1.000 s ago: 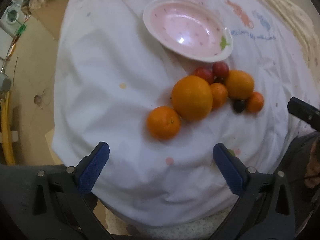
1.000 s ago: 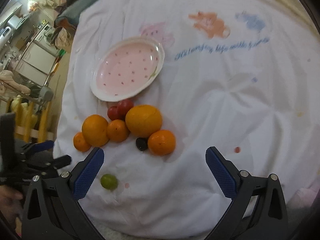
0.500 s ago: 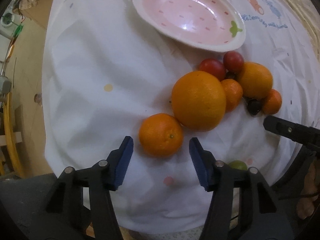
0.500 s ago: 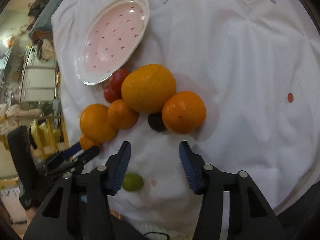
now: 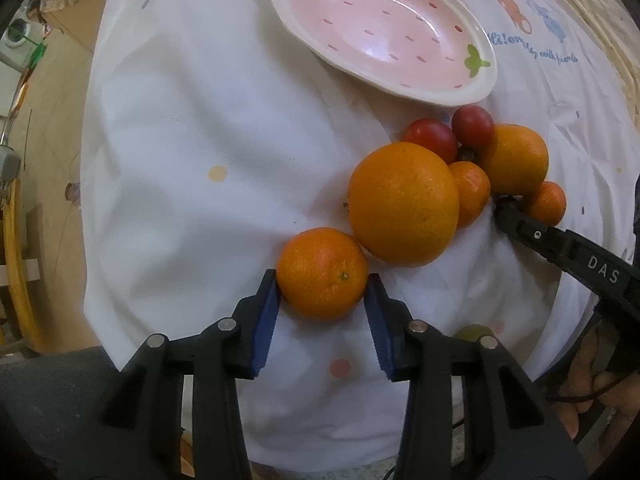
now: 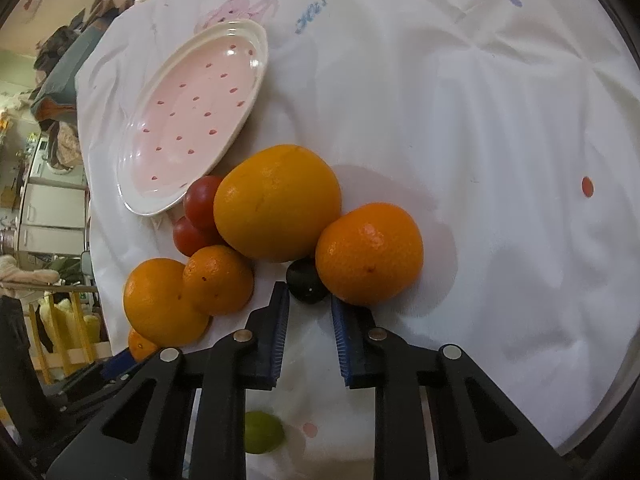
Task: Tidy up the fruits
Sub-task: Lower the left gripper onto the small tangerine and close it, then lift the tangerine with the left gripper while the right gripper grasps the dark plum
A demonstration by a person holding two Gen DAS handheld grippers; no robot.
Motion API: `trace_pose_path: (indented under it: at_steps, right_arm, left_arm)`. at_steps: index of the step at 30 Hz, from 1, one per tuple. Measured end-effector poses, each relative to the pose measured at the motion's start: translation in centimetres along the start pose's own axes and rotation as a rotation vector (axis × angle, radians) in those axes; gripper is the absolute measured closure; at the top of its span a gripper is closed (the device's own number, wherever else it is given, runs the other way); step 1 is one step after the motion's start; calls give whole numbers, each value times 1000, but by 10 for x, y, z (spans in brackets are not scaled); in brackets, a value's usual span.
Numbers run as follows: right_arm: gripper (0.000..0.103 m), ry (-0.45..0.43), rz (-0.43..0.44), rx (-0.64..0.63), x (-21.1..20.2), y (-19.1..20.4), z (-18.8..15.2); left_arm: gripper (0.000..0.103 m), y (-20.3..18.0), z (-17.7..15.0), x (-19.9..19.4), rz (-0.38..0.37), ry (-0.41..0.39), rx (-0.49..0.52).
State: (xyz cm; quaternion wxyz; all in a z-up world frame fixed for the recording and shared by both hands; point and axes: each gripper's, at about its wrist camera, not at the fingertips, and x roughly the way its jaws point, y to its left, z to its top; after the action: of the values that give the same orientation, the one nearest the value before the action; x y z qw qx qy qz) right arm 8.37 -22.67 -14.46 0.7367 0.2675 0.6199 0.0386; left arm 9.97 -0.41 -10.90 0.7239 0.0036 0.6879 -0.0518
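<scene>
Mandarin point(image 5: 322, 273) pinched between closing jaws.

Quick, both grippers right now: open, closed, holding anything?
Left gripper: jaws closing, pads against both sides of the small orange.
Right gripper: shut on the dark fruit, gripped at the fingertips.

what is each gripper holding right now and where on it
The left gripper is closing on a small orange, pads on its two sides. The right gripper pinches a small dark fruit at its near edge.
</scene>
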Motion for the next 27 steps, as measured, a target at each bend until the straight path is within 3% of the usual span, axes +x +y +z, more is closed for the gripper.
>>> trace_pose_path:
  at_steps: [7, 14, 21, 27]
  right_arm:
    - [81, 9, 59, -60, -25, 2, -8]
    - [81, -54, 139, -159, -69, 11, -2]
    - [81, -138, 150, -270, -94, 34, 40]
    - [81, -151, 155, -324, -80, 46, 90]
  left_arm:
    - [66, 8, -14, -15, -11, -51, -29]
    - [66, 12, -6, -55, -13, -181, -68]
    - [66, 12, 36, -80, -10, -249, -87]
    - [66, 9, 73, -78, 7, -255, -69]
